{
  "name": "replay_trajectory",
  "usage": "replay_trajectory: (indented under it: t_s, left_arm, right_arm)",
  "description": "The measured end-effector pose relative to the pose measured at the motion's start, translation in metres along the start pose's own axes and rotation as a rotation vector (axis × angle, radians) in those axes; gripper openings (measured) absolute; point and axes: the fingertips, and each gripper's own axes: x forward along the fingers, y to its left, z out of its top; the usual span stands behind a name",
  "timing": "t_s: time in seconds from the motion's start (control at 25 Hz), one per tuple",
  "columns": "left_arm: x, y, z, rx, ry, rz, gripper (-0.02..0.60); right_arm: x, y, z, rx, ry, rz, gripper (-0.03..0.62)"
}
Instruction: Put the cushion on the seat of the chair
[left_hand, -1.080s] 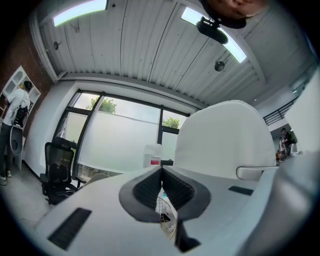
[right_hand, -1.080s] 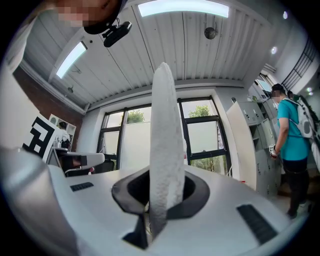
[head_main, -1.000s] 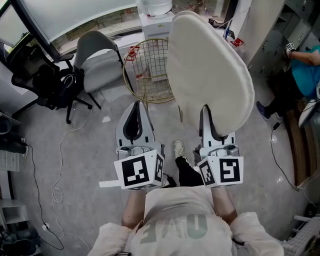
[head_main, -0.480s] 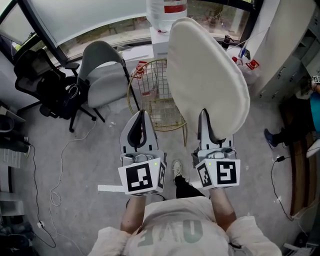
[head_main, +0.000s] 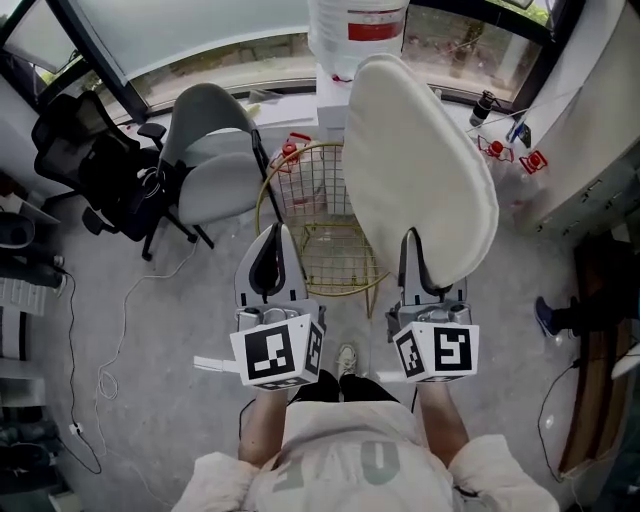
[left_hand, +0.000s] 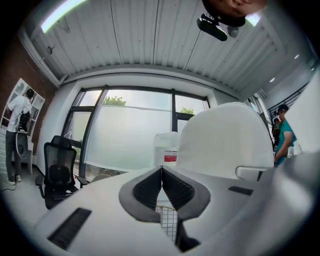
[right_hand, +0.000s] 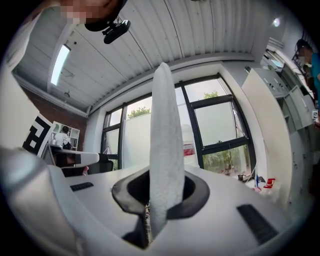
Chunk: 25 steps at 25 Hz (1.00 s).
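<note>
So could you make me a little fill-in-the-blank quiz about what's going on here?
The white cushion is clamped in the ____ tool.
The left tool, jaws together, holds ____.
Between the gold wire chair and the black office chair stands a ____ chair.
Missing words: right; nothing; grey.

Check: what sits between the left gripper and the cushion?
In the head view, the gold wire chair shows in the gap between the left gripper and the cushion, lower down, standing on the floor.
</note>
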Motion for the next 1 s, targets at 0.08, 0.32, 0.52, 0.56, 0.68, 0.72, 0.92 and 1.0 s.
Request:
replay_trajectory:
  t_s: [0.08, 0.32, 0.52, 0.56, 0.68, 0.72, 0.92, 1.0]
  left_arm:
    - [0.013, -0.002, 0.001, -0.002, -0.003, -0.008, 0.014]
    - [0.04, -0.004, 0.003, -0.009, -0.016, -0.007, 0.014]
    - [0.054, 0.013, 0.004, -0.01, -0.028, 0.02, 0.014]
    - [0.058, 0.016, 0.005, -0.012, -0.035, 0.021, 0.014]
    - [0.071, 0.022, 0.008, -0.018, -0.047, 0.008, 0.014]
    - [0.075, 0.024, 0.008, -0.015, -0.048, 0.002, 0.014]
    - [0.09, 0.034, 0.005, 0.006, -0.038, -0.043, 0.014]
    - [0.101, 0.039, 0.008, 0.003, -0.039, -0.063, 0.014]
  right_arm:
    - [0.009, -0.006, -0.001, 0.013, -0.003, -0.006, 0.049]
    - [0.036, -0.019, -0.003, 0.02, -0.008, -0.009, 0.049]
    - [0.053, -0.012, -0.003, 0.03, -0.028, 0.005, 0.049]
    - [0.057, -0.01, -0.003, 0.032, -0.032, 0.005, 0.049]
    - [0.069, -0.003, -0.005, 0.044, -0.036, -0.004, 0.049]
    - [0.072, -0.001, -0.005, 0.052, -0.039, -0.01, 0.049]
    - [0.088, 0.01, -0.009, 0.101, -0.05, -0.052, 0.049]
    - [0.097, 0.015, -0.007, 0.095, -0.058, -0.07, 0.049]
